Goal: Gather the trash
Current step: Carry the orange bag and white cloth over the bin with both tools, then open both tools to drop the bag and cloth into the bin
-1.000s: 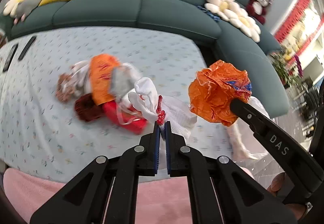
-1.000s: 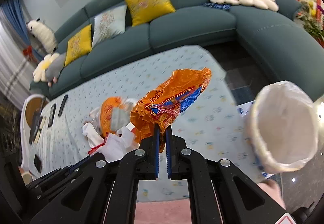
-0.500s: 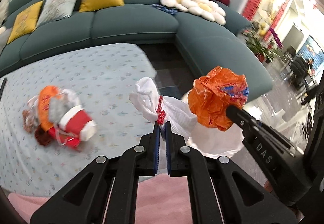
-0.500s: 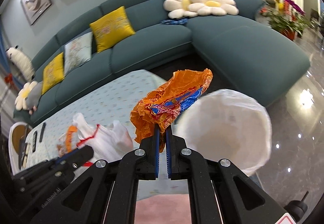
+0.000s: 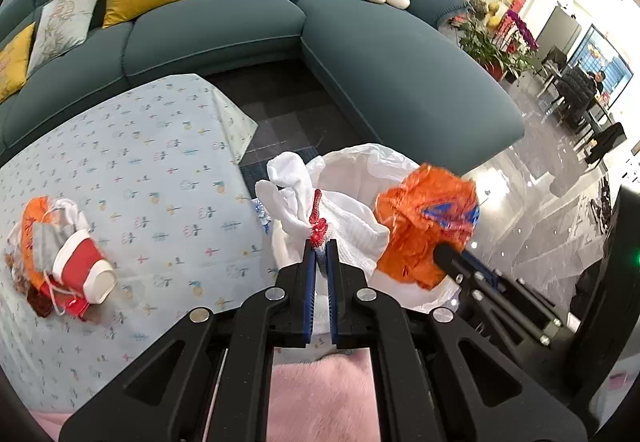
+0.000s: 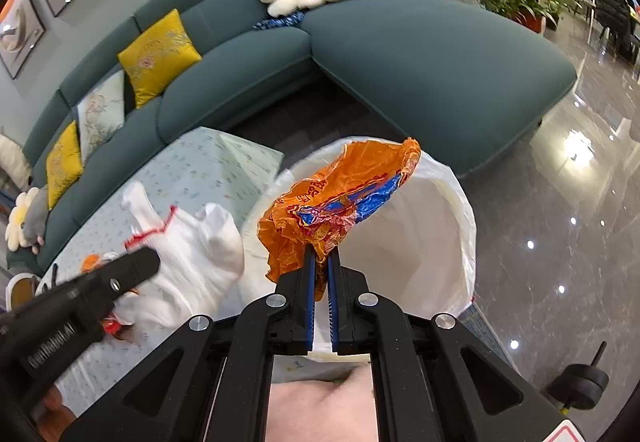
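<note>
Holding steady over the bin: your left claw (image 5: 320,254) is clamped tight on a white glove (image 5: 352,226) with a red cuff edge, the cloth bunched up just above the blue pads. In the right wrist view that same glove (image 6: 192,246) hangs at the left of the frame, off the tip of the left claw (image 6: 140,266).

Your right claw (image 6: 321,262) is closed on a crumpled orange wrapper (image 6: 340,202) with blue and red print, pinched by its lower edge so the rest fans up and to the right. From the left wrist view the wrapper (image 5: 428,226) sits right of centre, just beside the glove.

Both pieces hang in front of the open mouth of a white trash bag (image 6: 432,226), which fills the middle of the right wrist frame; in the left wrist view the trash bag (image 5: 368,166) shows behind the glove and the wrapper.

Over on the counter (image 5: 160,162), with its pale flowered cloth, a pile of trash (image 5: 60,258) lies at the left edge of the frame: a red and white cup on its side with orange and grey scraps, well apart from both claws. A teal sofa (image 5: 360,54) curves across the top of the frame.
</note>
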{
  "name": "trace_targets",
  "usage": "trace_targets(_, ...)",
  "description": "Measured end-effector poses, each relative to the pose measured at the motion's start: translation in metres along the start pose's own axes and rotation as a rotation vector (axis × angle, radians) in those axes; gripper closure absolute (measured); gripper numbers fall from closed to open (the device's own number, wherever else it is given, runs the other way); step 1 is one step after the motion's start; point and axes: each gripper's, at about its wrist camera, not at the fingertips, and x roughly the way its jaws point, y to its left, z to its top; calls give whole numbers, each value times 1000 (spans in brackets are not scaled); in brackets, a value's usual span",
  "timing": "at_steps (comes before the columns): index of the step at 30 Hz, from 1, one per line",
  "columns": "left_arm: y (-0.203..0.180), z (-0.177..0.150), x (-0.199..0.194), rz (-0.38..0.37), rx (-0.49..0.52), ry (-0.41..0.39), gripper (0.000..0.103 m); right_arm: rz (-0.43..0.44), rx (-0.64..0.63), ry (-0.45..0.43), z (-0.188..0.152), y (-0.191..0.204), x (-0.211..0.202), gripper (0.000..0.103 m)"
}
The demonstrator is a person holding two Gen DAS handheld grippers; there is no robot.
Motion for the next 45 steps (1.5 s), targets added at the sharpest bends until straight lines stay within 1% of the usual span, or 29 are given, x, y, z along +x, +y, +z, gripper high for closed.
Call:
trace_targets(7, -14, 13, 22, -5, 22, 15, 96, -33, 6, 29, 5, -11, 23, 96)
trace_targets(8, -15, 15, 22, -13, 18, 6, 95, -41, 4, 30, 7, -12, 25, 93)
trace_targets(9, -15, 18, 23, -15, 17, 2, 91, -55, 5, 27, 7, -12, 24, 90)
trace_targets(10, -15, 21, 23, -15, 13, -1, 75, -68, 3, 25, 8, -12, 24, 87)
trace_targets(11, -13, 24, 21, -15, -1, -6, 57, -77, 1, 21, 9, -12, 23, 79)
trace_targets(12, -11, 25, 19, -11, -13, -17, 52, -83, 2, 12, 9, -11, 20, 69)
trace_targets(13, -9, 26, 16, -5, -22, -33, 48, -88, 3, 6, 8, -11, 19, 65)
trace_targets(14, -6, 27, 13, -3, -27, -45, 47, -93, 1, -3, 8, -9, 15, 60)
trace_targets(15, -4, 28, 11, -1, -30, -46, 47, -97, -1, -5, 8, -8, 14, 59)
trace_targets(19, 11, 23, 1, 11, -66, -46, 47, -105, -18, 1, 5, 3, 7, 58)
trace_targets(22, 29, 12, -12, 25, -109, -51, 40, -111, -54, -3, -3, 20, -2, 53)
trace_targets(24, 43, 5, -18, 38, -133, -59, 40, -108, -92, -6, -9, 35, -7, 50)
trace_targets(27, 68, -6, -30, 60, -182, -60, 40, -111, -159, -6, -19, 60, -12, 49)
trace_targets(30, 96, -17, -42, 78, -232, -66, 40, -90, -212, -1, -31, 86, -15, 48)
trace_targets(37, 163, -42, -66, 139, -337, -85, 40, -3, -302, 40, -58, 147, -15, 47)
trace_targets(45, 223, -68, -83, 211, -428, -92, 39, 72, -413, 95, -92, 213, -9, 47)
